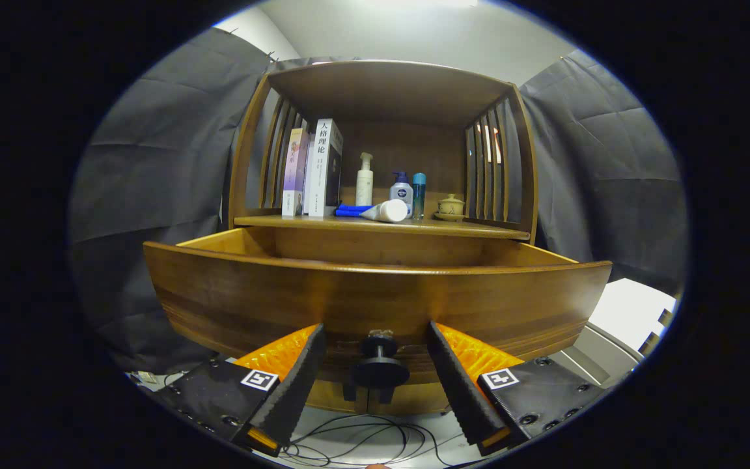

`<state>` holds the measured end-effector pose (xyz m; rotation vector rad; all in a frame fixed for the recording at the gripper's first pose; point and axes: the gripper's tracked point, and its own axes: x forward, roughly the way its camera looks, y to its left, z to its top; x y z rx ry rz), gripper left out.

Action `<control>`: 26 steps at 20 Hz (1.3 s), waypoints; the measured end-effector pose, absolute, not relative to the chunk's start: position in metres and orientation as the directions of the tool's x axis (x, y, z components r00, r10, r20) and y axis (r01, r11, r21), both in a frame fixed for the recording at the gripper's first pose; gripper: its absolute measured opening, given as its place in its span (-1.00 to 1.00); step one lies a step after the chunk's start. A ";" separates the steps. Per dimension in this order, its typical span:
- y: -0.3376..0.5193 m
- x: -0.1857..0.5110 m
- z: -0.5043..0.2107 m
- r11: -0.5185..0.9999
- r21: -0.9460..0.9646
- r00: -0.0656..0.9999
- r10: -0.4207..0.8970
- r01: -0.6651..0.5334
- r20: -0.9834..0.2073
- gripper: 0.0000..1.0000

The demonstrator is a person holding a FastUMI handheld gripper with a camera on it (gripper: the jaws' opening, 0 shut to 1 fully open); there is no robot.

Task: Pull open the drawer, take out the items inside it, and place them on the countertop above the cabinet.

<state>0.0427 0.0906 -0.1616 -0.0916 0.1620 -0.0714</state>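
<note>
We have the drawer (375, 296) pulled out, frame centre; gripper (378, 355) fingers wide, straddling the knob (380, 366) untouched. Next: lift over the front, reach inside.

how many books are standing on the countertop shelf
2, maybe a hidden third: a pale book and a taller white book, side by side left of the pump bottle.
</note>
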 end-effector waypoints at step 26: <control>0.087 0.163 -0.152 0.993 -0.068 0.984 -0.103 0.094 -0.144 0.95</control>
